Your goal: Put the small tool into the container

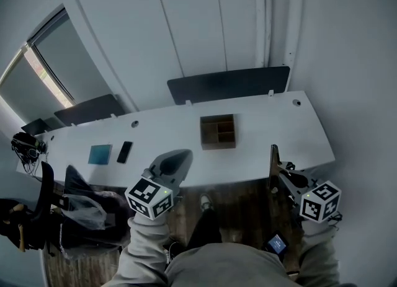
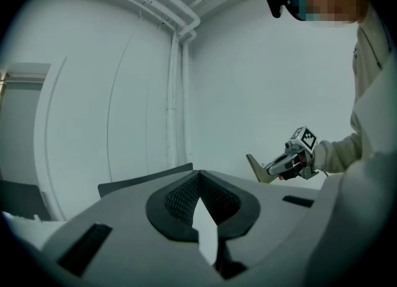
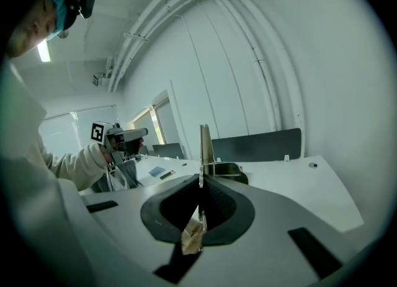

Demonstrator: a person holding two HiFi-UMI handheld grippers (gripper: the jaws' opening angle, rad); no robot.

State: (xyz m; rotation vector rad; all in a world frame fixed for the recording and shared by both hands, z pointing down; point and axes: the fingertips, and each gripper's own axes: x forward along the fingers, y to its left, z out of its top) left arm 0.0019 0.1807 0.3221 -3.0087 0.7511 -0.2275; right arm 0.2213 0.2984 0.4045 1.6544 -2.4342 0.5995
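— Where's the tool?
— It's clamped in my right gripper [image 3: 200,179], jaws closed on a thin flat tan blade [image 1: 273,163]. It may be a scraper, but edge-on I can't be sure. My left gripper [image 2: 200,179] is closed and empty.
— What next?
— I'd carry it over the brown compartmented box [image 1: 218,131] on the white desk [image 1: 298,132] and lower it before releasing.

Held forward, well apart; left gripper [image 1: 180,157] jaws closed; right gripper [image 1: 273,155] jaws closed

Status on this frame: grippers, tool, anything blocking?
Left gripper shut, empty. Right gripper shut on small tool, short of container. Nothing between them.
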